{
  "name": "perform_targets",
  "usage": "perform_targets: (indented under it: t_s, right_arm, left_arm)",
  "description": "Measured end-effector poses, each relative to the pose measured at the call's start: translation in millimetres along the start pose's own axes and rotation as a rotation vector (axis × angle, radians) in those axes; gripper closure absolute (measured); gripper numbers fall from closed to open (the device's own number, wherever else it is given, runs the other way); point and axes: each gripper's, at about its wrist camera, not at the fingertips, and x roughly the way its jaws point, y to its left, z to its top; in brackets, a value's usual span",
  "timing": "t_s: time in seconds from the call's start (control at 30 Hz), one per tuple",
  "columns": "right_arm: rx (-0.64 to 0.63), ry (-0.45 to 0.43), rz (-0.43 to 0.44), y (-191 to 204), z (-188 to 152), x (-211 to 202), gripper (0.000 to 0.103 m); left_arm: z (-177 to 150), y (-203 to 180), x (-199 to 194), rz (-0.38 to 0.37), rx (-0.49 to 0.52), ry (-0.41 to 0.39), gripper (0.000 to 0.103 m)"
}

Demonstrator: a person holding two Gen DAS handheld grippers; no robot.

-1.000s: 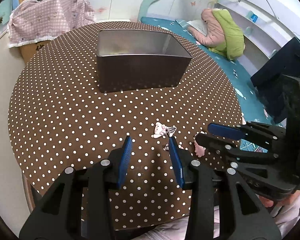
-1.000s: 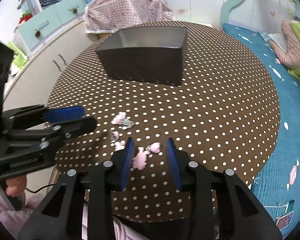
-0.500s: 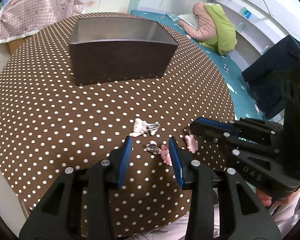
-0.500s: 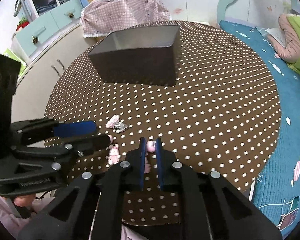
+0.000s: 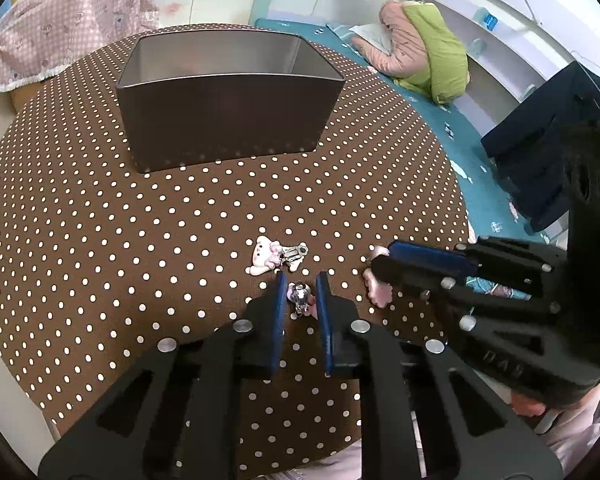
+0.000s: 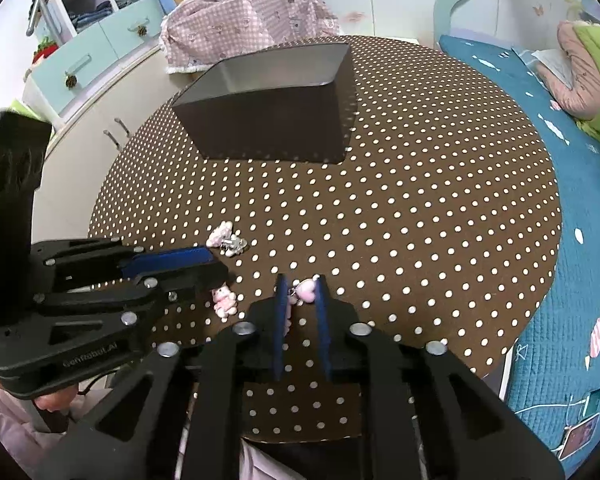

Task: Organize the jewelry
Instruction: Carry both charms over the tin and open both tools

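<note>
Small pink charms with metal clips lie on a brown polka-dot table (image 5: 100, 240) in front of a dark metal box (image 5: 228, 92), also in the right wrist view (image 6: 276, 108). My left gripper (image 5: 300, 280) is shut on a pink and silver charm (image 5: 300, 296); it also shows in the right wrist view (image 6: 180, 268). My right gripper (image 6: 300, 284) is shut on a pink heart charm (image 6: 306, 290) and shows in the left wrist view (image 5: 380, 264), with a pink charm (image 5: 378, 292) at its tip. A white and pink charm (image 5: 274, 256) lies free between box and grippers (image 6: 228, 238).
The open-topped box stands at the far middle of the round table. A pink checked cloth (image 5: 68, 32) lies behind the table. A teal bed (image 6: 580, 160) with a pink and green pillow (image 5: 424, 44) runs along the right side. White cabinets (image 6: 100, 92) stand at the left.
My left gripper moved forward and its jaws narrowed around the pink and silver charm. My right gripper closed on the heart charm one second to half a second ago and stays shut on it.
</note>
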Motion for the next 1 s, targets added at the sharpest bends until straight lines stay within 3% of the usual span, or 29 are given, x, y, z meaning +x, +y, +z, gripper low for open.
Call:
perform_targets:
  t_s: [0.23, 0.4, 0.57, 0.8, 1.0]
  right_arm:
    - [-0.015, 0.003, -0.005, 6.4, -2.6, 4.7, 0.089]
    - [-0.043, 0.001, -0.025, 11.8, 1.4, 3.8, 0.082]
    - [-0.083, -0.009, -0.049, 22.6, 2.9, 12.4, 0.088]
    - [-0.035, 0.007, -0.015, 13.7, 13.4, 13.2, 0.089]
    - [-0.04, -0.054, 0.007, 12.8, 36.5, -3.3, 0.089]
  left_arm:
    - [-4.8, 10.2, -10.3, -0.009, -0.009, -0.017, 0.091]
    - [-5.2, 14.2, -20.6, -0.017, -0.015, -0.038, 0.09]
    - [-5.1, 19.9, -29.0, -0.018, -0.022, -0.055, 0.09]
    - [-1.9, 32.3, -43.0, -0.004, -0.043, -0.08, 0.091]
    - [9.1, 44.0, -61.6, -0.018, -0.074, -0.11, 0.091]
